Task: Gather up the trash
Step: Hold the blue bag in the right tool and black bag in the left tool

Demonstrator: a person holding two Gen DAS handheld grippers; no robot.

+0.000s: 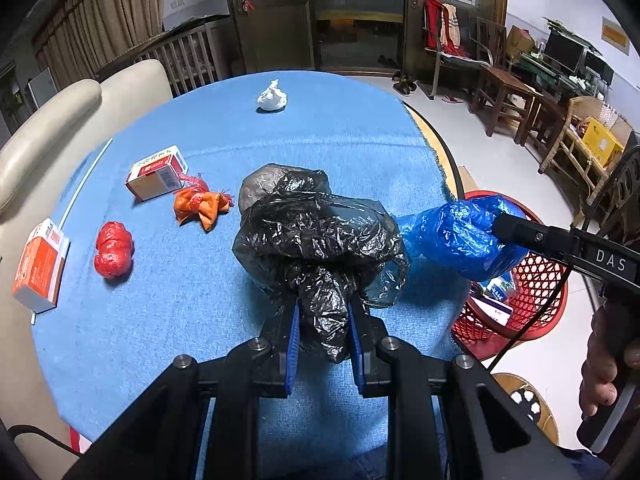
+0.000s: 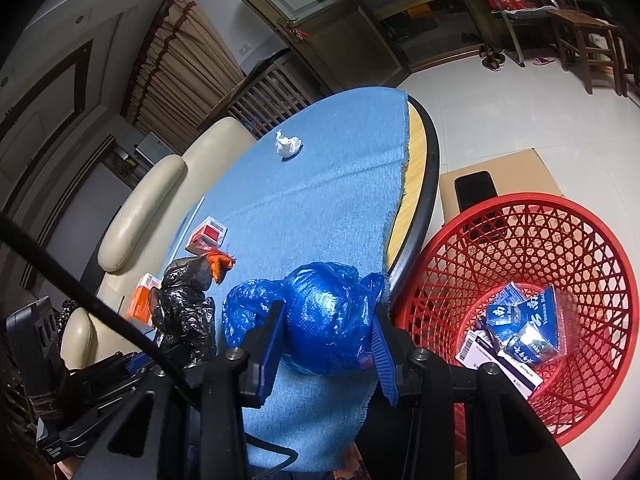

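Leftmost, my left claw (image 1: 323,320) pinched the black plastic bag (image 1: 316,232) over the blue cloth (image 1: 200,300). Beside it, my right claw (image 2: 328,332) clamped the blue plastic bag (image 2: 324,320) near the table edge. Rightmost stood the red basket (image 2: 592,248), cartons (image 2: 520,320) inside.

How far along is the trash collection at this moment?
Done: packets and a box lie in the red basket. In hand: left gripper clamps the black bag, right gripper the blue bag. Left: white wad, two boxes, red and orange wads.
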